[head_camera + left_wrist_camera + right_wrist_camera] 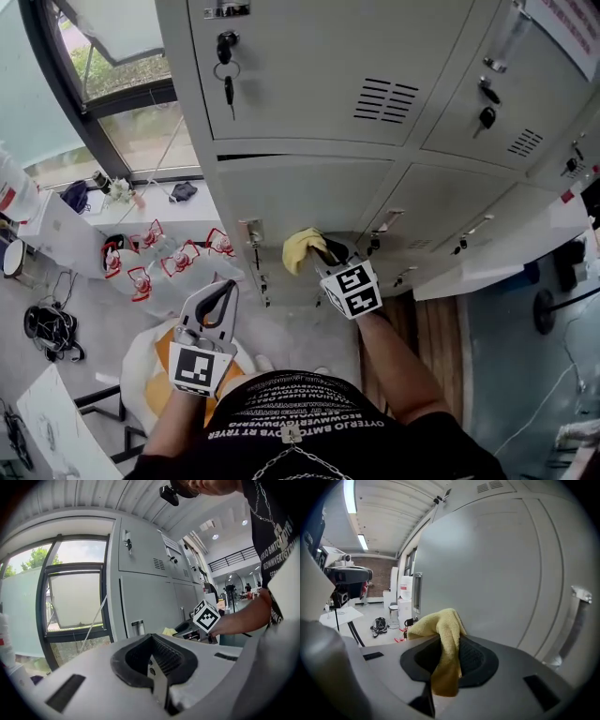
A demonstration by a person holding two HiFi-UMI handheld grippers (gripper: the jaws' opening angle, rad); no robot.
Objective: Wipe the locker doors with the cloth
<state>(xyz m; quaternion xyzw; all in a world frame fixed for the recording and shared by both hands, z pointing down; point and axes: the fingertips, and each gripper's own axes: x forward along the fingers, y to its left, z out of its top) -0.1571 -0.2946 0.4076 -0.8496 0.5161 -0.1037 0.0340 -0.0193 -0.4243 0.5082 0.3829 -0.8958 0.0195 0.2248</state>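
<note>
A yellow cloth (301,247) is pinched in my right gripper (328,253), which is shut on it low in front of the grey locker doors (309,192). In the right gripper view the yellow cloth (440,641) bunches over the jaws, close to the lower locker door (497,569); I cannot tell if it touches. My left gripper (219,298) hangs lower left, away from the lockers, shut with nothing in it. In the left gripper view the left gripper (152,660) shows closed jaws, with the lockers (140,597) and the right gripper's marker cube (206,616) beyond.
Keys (226,67) hang from the upper locker's lock. Door handles (253,234) stick out on the lower row. A window (122,84) is at the left, with red-and-white bags (155,253) and cables (52,328) on the floor below.
</note>
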